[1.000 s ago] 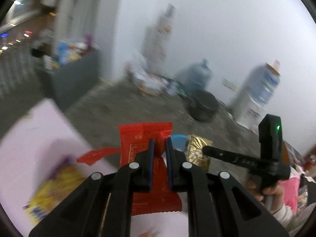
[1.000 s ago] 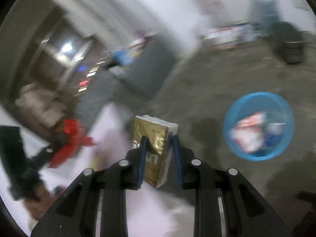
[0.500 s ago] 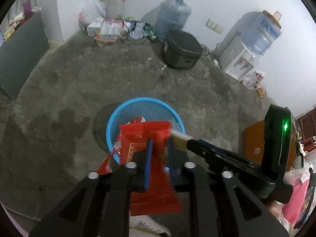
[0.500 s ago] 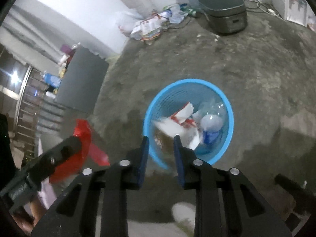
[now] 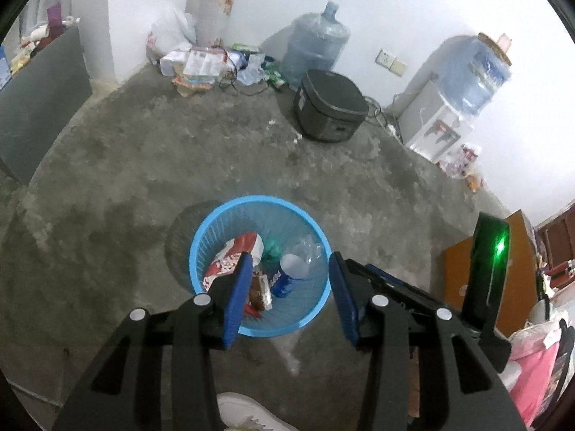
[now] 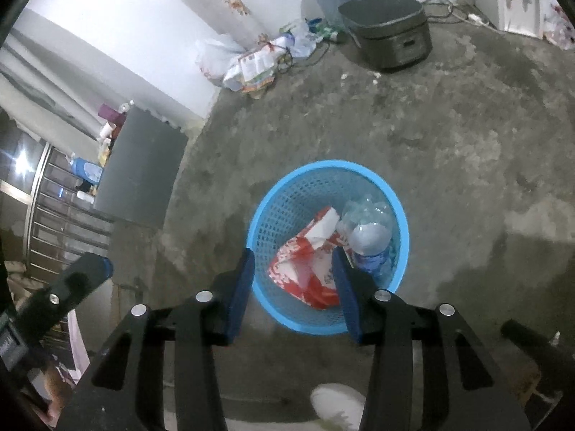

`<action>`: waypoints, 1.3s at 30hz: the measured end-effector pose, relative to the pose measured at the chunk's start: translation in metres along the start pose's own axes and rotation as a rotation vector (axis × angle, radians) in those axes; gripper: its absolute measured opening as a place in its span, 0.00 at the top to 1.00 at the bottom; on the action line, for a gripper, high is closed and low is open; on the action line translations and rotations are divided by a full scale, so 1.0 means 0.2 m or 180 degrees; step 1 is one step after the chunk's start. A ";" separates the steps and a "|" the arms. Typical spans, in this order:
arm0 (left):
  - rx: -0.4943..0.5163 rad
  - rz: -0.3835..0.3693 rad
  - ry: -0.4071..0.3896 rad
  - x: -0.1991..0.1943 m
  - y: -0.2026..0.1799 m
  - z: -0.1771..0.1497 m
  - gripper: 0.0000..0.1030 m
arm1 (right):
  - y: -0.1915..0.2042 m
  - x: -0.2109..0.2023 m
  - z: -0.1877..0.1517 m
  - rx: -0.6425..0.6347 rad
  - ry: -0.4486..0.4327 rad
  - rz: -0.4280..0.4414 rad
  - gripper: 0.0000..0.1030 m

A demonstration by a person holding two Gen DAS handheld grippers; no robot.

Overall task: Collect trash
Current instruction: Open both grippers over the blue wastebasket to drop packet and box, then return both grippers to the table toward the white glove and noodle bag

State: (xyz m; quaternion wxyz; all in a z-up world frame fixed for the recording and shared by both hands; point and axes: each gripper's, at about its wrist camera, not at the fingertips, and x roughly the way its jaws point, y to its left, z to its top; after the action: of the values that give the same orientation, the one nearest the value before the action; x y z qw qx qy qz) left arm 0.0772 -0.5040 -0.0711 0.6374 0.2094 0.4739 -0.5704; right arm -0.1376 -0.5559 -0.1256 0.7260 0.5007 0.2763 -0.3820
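A round blue mesh trash basket [image 5: 201, 240] stands on the concrete floor; it also shows in the right wrist view [image 6: 287, 194]. Inside lie a red and white wrapper [image 5: 233, 255] [image 6: 305, 262], a crushed clear plastic bottle [image 5: 298, 262] [image 6: 366, 230] and a small brown packet [image 5: 260, 291]. My left gripper [image 5: 289, 269] is open and empty, held above the basket. My right gripper [image 6: 293, 265] is open and empty, also above the basket. The other gripper's body shows at the right of the left wrist view [image 5: 488, 258].
A black rice cooker [image 5: 329, 107] sits on the floor by the wall, next to a large water jug [image 5: 316, 46], a water dispenser [image 5: 452, 107] and a pile of bags and papers [image 5: 201, 64]. A dark cabinet [image 6: 140, 168] stands left. My white shoe [image 6: 337, 406] is below.
Both grippers swung from the table over to the basket. The left let go of the red wrapper and the right let go of the gold box; both jaws opened wide.
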 end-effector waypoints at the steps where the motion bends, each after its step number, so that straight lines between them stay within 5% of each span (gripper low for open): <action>1: 0.0016 0.0005 -0.0043 -0.04 -0.01 0.00 0.58 | 0.02 -0.03 -0.01 -0.0023 -0.0035 0.0014 0.54; 6: 0.0129 0.0194 -0.0287 -0.36 0.02 -0.05 0.52 | 0.20 -0.16 -0.05 -0.0276 -0.0152 0.0150 0.37; 17: -0.0125 0.0888 -0.0792 -1.21 0.32 -0.52 0.39 | 0.83 -0.34 -0.38 -0.1305 0.0289 0.0912 0.36; 24: -0.0752 0.1333 -0.1123 -1.63 0.54 -1.02 0.36 | 1.15 -0.37 -0.69 -0.1977 0.0659 0.1314 0.36; 32: -0.1746 0.1684 -0.1274 -1.86 0.79 -1.61 0.36 | 1.27 -0.34 -0.87 -0.2305 0.0898 0.1330 0.36; 39: -0.2241 0.1649 -0.1312 -1.89 0.85 -1.94 0.36 | 1.37 -0.31 -0.99 -0.2524 0.1040 0.1326 0.36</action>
State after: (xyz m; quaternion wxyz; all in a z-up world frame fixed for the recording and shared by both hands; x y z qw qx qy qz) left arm 0.1299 0.0541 0.0213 0.8713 -0.0252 0.4342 -0.2274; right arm 0.0509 -0.2960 -0.0039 0.8693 0.2832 0.4051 -0.0098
